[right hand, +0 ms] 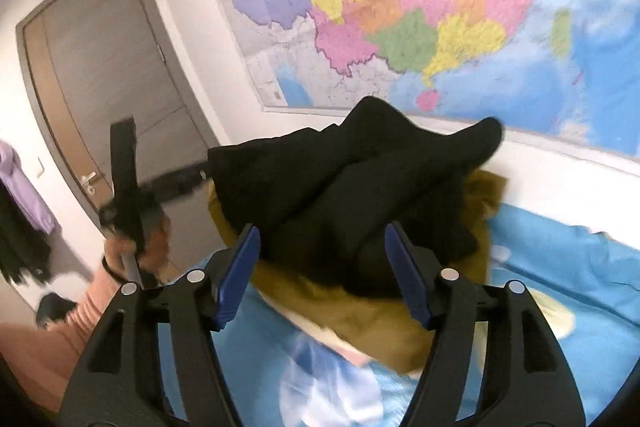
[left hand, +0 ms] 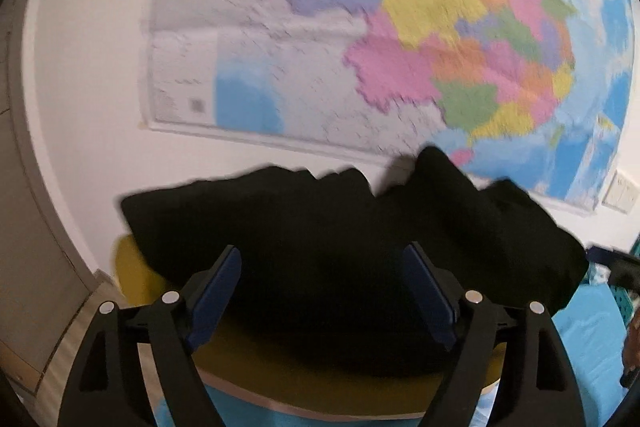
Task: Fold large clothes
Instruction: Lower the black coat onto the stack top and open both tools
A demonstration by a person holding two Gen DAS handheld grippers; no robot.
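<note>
A black garment, folded into a thick bundle, lies on a mustard-yellow cloth on the blue bed. In the left wrist view my left gripper hovers just in front of the bundle, open, with its blue pads clear of the cloth. The right wrist view shows the same black garment on the mustard cloth. My right gripper is open in front of it, and nothing is pinched between its pads. At the left, a hand in a pink sleeve holds the other tool, which is blurred.
The blue bedsheet spreads to the right and front. A large coloured wall map hangs on the white wall right behind the pile. A grey-brown door stands at the left, with purple and dark clothes hanging beside it.
</note>
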